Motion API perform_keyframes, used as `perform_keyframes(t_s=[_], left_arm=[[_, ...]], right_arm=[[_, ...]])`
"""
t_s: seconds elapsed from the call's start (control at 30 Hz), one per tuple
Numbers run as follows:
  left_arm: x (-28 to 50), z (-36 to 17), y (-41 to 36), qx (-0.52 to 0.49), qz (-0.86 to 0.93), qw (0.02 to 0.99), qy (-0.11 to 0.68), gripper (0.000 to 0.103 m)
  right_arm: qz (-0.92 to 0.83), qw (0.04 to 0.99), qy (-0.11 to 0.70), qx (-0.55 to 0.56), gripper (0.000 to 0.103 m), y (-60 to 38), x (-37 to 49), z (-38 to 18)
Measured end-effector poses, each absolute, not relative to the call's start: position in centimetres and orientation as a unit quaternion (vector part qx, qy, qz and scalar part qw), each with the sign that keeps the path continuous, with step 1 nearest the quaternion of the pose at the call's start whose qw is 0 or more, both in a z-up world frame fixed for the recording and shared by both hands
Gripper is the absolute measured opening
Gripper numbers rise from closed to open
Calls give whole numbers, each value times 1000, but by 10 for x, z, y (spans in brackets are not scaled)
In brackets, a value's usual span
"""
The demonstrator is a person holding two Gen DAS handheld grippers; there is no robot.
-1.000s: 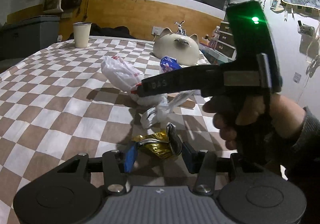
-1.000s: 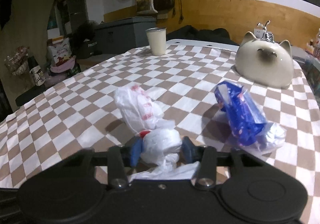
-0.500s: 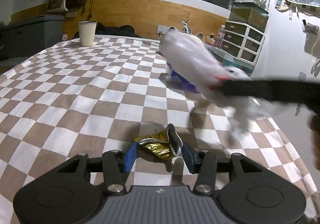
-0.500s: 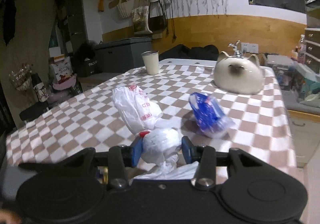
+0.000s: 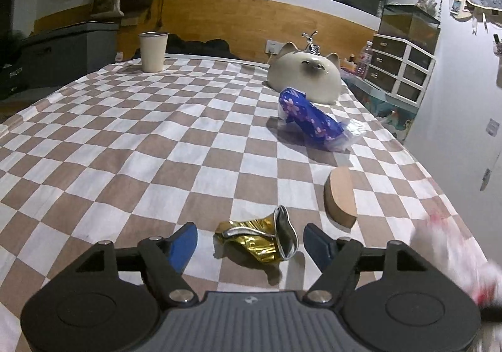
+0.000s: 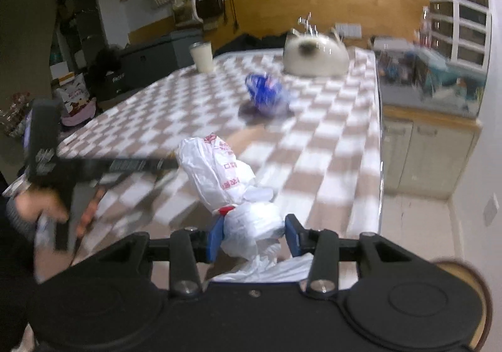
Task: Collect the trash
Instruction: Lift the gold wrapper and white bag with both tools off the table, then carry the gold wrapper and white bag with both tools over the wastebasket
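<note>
A crumpled gold foil wrapper (image 5: 251,240) lies on the checkered tablecloth (image 5: 125,148) between the blue pads of my left gripper (image 5: 251,242). Its jaws are opening and neither pad touches the foil. My right gripper (image 6: 252,236) is shut on the knotted neck of a white plastic bag (image 6: 216,170) with red print and holds it in the air near the table's right edge. That bag shows as a white and red blur (image 5: 451,251) in the left wrist view. A blue flowered wrapper (image 5: 313,120) lies farther back on the cloth.
A brown cork disc (image 5: 340,195) lies right of the foil. A cat-shaped ceramic pot (image 5: 304,76) and a pale cup (image 5: 153,50) stand at the far end. Cabinets (image 6: 433,157) line the wall beyond the table's right edge. A round brown rim (image 6: 470,289) shows under my right gripper.
My right gripper has carried the white bag from the middle of the table to the right edge, uncovering the cork disc. The left jaws have widened around the gold foil.
</note>
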State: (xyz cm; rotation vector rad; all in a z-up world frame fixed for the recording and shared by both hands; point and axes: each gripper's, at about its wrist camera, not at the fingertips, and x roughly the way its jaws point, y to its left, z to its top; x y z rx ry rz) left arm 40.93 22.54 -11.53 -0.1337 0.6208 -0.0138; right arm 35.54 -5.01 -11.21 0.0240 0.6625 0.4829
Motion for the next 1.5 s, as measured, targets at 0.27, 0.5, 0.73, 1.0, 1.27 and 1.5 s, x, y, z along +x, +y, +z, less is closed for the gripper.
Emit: perform_keyframes(t_s=[0.27,0.5,0.73,1.0,1.27,1.5], left_arm=[[412,-115,216,-35,6,950,309,54],[409,-114,219,-46,-12,952,303,47],[395,-112,218,-44,-17,955,293,45],[354,-102,196,-13,-27,966,258,45],[314,-97,183,-40,-19,967,250,45],[273,-81,171,-60,-20,972,225,45]], right_arm=[[257,913,318,1,54,-35,337,-124],[256,917,307,-4,65,-24,350,-127],[246,918,310,-6,46,-24,352,-130],[229,930,287,21,43,-42,339,-122],[219,935,278,21,43,-55,324,-115],[210,942,261,21,43,-72,304,-105]])
